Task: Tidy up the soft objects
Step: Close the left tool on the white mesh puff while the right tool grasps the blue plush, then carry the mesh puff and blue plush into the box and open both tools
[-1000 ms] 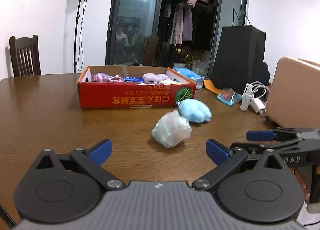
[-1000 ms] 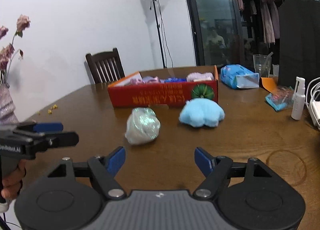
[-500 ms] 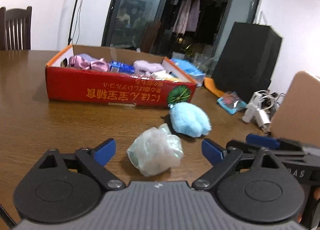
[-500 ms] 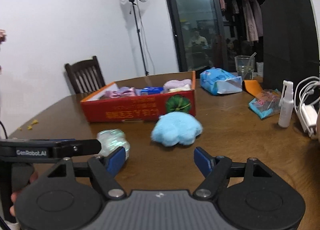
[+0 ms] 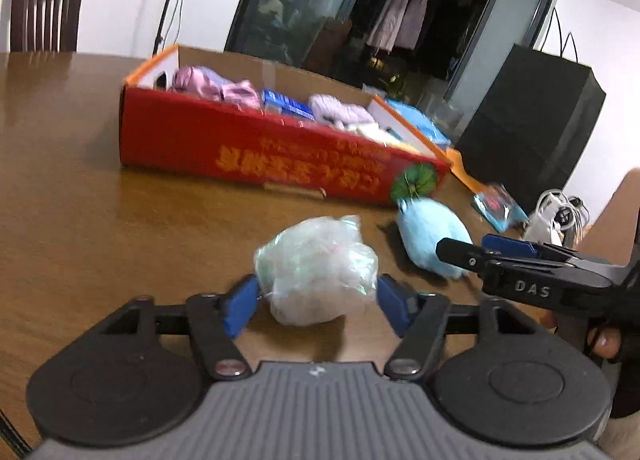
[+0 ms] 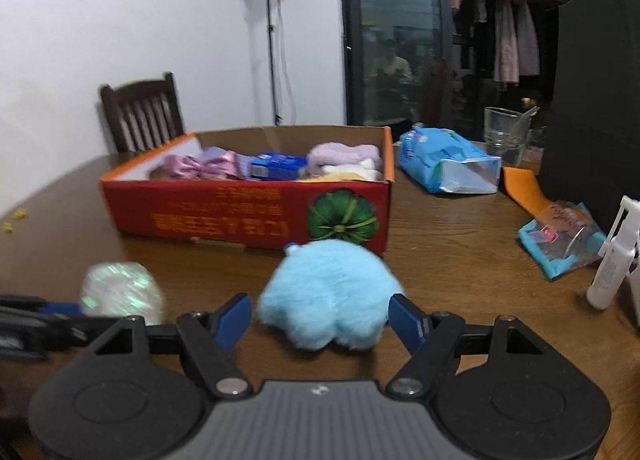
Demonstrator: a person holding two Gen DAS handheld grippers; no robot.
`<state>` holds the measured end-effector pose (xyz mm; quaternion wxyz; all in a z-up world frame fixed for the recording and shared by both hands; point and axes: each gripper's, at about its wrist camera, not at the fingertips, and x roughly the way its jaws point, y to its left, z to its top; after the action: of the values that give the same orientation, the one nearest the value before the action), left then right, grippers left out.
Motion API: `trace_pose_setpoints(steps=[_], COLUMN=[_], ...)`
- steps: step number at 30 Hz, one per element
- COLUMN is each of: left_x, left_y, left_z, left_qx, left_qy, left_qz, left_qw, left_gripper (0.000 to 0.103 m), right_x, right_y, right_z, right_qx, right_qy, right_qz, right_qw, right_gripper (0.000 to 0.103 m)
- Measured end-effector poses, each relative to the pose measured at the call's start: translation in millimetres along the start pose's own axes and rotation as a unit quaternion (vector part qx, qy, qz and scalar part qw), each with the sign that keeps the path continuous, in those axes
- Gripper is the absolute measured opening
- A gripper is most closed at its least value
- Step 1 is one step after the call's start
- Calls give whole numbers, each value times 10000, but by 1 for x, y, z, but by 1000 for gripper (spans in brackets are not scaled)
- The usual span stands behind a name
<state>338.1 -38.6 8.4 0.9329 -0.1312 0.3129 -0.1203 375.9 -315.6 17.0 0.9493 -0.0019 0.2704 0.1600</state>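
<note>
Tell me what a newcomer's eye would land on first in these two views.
The red cardboard box stuffed with soft things, mid-table, grabs attention first. Just in front of it, a fluffy blue plush sits between the right gripper's open jaws. Beside it, the left gripper, jaws just closing, brackets a crinkly white plastic-wrapped bundle.

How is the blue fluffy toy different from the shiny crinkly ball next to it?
The blue fluffy toy is furry and sky blue; the crinkly ball is whitish, glossy plastic. The toy lies close to the red box; the ball sits farther from it. Both rest on the table, each between a claw's open blue fingers.
</note>
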Motion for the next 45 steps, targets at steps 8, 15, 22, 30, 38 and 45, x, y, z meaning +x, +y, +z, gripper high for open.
trace_pose_setpoints(steps=[8, 15, 22, 30, 38, 45], left_x=[22, 19, -32, -75, -88, -47], left_y=[-1, -3, -21, -35, -37, -19], left_z=[15, 11, -4, -26, 0, 108], left_qx=[120, 369, 539, 744, 868, 1124], left_qy=[12, -31, -252, -287, -672, -1148], left_qz=[-2, 0, -93, 73, -89, 92], left_qw=[9999, 9993, 9982, 9968, 9939, 9870], left_gripper=[59, 42, 40, 40, 40, 40], right_x=[44, 38, -30, -99, -110, -58], right_y=[20, -7, 6, 30, 32, 32], right_z=[10, 13, -10, -39, -25, 67], right_qx=[-662, -63, 550, 694, 552, -360], right_qy=[232, 312, 48, -131, -364, -790], right_qz=[-453, -441, 603, 1363, 1295, 1005], right_qw=[9965, 9985, 9967, 9882, 9894, 9911], right_gripper=[83, 48, 45, 45, 45, 45])
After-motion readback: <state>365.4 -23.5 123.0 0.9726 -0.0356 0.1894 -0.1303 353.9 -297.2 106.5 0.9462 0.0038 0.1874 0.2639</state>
